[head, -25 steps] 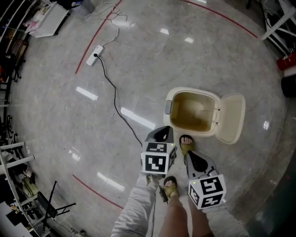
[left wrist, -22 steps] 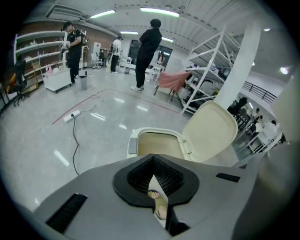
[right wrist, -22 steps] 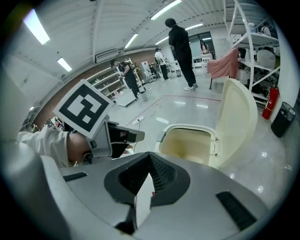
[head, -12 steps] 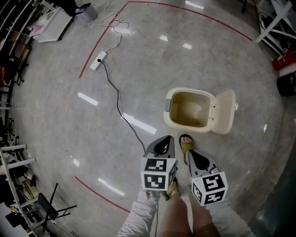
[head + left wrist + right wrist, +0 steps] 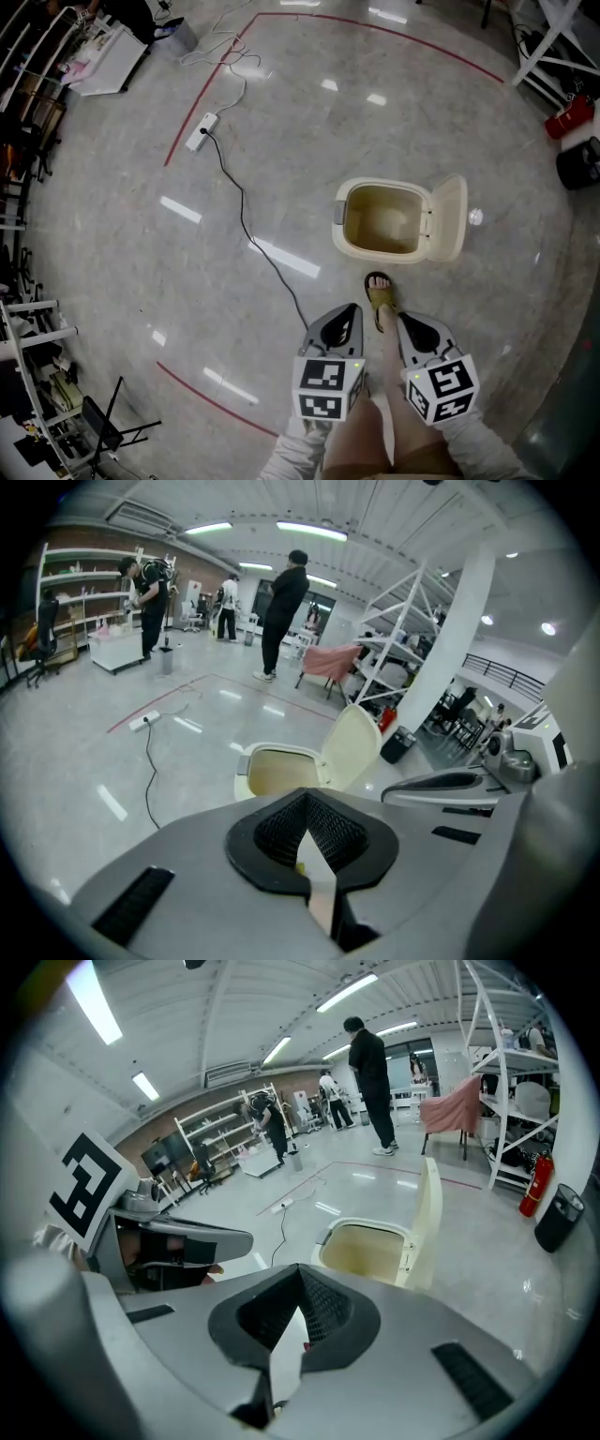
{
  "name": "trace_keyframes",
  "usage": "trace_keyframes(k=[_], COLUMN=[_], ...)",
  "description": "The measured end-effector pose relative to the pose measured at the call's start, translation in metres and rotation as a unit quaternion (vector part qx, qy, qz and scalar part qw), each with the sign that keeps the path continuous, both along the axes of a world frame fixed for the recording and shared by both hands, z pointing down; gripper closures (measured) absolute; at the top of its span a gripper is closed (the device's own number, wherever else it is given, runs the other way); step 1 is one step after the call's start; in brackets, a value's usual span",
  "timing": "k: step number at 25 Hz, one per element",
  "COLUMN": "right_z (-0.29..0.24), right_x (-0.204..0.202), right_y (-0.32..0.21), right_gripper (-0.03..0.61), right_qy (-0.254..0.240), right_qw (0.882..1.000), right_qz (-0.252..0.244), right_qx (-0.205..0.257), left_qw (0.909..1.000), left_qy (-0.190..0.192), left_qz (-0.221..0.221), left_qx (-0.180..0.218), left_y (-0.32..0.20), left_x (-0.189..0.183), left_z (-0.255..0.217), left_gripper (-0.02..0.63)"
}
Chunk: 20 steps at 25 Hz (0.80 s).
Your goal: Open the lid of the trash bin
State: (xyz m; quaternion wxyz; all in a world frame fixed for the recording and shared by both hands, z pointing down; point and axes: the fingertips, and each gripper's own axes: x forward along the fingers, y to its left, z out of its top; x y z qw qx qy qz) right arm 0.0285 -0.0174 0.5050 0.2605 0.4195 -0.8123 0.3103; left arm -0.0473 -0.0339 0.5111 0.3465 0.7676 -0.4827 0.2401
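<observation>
Finding: trash bin open, centre right of head view.
I read its lid raised at frame right; only the gripper views show it upright. Left tongs and right tongs, lower frame, pressed together, empty.

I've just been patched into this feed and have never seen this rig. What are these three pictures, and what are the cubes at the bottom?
There is no robot here: a person holds a gripper in each hand. The top-down picture comes from a camera on their head. The marker cubes are part of the left gripper and right gripper. The other two pictures come from cameras riding on each gripper, looking along its fingers. Both grippers are shut and hold nothing. On the floor stands the bin, its lid already up, with the person's foot near it. A cable runs to a power strip.
</observation>
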Motion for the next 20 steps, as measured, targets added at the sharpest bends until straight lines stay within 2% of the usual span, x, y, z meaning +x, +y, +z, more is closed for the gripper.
trace_keyframes(k=[8,20], right_z=[-0.006,-0.003], right_x=[0.012,0.012], right_y=[0.008,0.002], right_gripper=[0.581,0.581], right_qy=[-0.001,-0.002], right_qw=[1.0,1.0], right_qz=[0.006,0.004], right_qx=[0.0,-0.007], left_qw=[0.9998,0.9997], left_qy=[0.015,0.012], left_qz=[-0.007,-0.004], left_qx=[-0.009,-0.022], left_y=[0.016,0.016], left_x=[0.006,0.009], left_z=[-0.005,0.004], left_gripper=[0.609,0.609])
